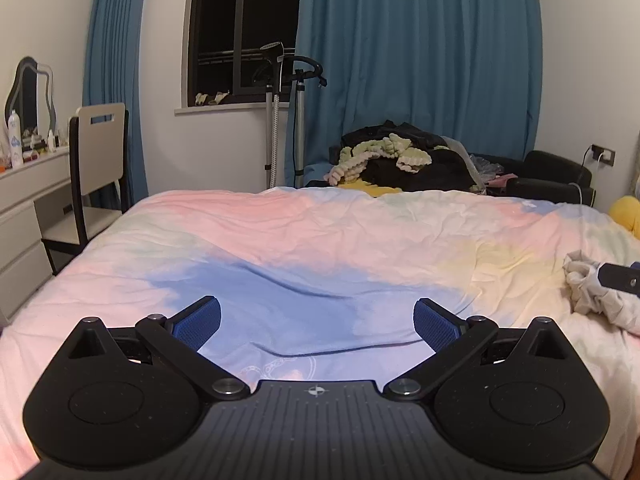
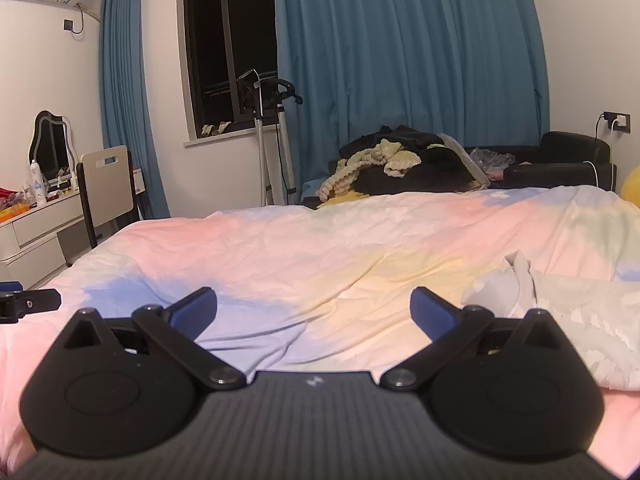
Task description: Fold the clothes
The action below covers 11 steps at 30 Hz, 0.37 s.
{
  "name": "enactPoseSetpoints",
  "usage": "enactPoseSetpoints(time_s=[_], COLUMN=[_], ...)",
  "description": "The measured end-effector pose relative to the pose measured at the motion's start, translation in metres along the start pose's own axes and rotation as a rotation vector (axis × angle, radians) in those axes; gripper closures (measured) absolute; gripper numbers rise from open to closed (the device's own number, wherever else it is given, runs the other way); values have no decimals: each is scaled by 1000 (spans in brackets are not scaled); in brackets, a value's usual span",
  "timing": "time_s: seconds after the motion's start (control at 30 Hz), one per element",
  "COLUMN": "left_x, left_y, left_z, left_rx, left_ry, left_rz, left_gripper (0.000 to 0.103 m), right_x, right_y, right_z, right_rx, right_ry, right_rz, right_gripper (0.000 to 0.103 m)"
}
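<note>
A crumpled pale grey-white garment [image 2: 560, 320] lies on the bed's right side; it also shows at the right edge of the left wrist view [image 1: 596, 292]. My left gripper [image 1: 316, 320] is open and empty, low over the blue patch of the pastel duvet [image 1: 320, 240]. My right gripper [image 2: 314, 312] is open and empty over the duvet [image 2: 320, 248], with the garment just right of its right finger. The right gripper's tip [image 1: 620, 276] touches or overlaps the garment in the left wrist view. The left gripper's tip [image 2: 28, 304] shows at the far left of the right wrist view.
A pile of dark and pale green clothes [image 1: 400, 160] lies beyond the bed's far edge, by a black armchair [image 1: 552, 176]. A chair [image 1: 96, 168] and white dresser [image 1: 28, 208] stand left of the bed. A garment steamer stand [image 1: 280, 112] is by the window.
</note>
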<state>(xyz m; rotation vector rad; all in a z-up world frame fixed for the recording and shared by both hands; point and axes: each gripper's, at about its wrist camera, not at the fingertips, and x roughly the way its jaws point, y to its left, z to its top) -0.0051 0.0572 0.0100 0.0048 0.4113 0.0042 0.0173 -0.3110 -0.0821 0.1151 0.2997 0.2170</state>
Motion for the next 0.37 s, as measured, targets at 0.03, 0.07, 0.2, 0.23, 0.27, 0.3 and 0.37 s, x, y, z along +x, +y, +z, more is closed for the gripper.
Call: enactPoseSetpoints(time_s=[0.03, 0.07, 0.2, 0.23, 0.27, 0.3, 0.37], left_x=[0, 0, -1, -1, -1, -2, -2], left_y=[-1, -1, -4, -4, -5, -5, -6], left_z=[-1, -1, -2, -2, -2, -2, -2], left_rx=[5, 8, 20, 23, 26, 28, 27], left_ry=[2, 4, 3, 0, -1, -2, -7], left_rz=[3, 6, 13, 15, 15, 15, 6], left_gripper=[0, 0, 0, 0, 0, 0, 0], right_x=[0, -1, -3, -3, -3, -3, -3], right_y=[1, 1, 2, 2, 3, 3, 3], right_z=[0, -1, -2, -3, -3, -4, -5], right_rx=[0, 0, -3, -3, -3, -3, -7], right_ry=[0, -1, -8, -8, -8, -8, -6], right_rz=[-2, -5, -15, -18, -20, -22, -24], right_gripper=[0, 0, 0, 0, 0, 0, 0])
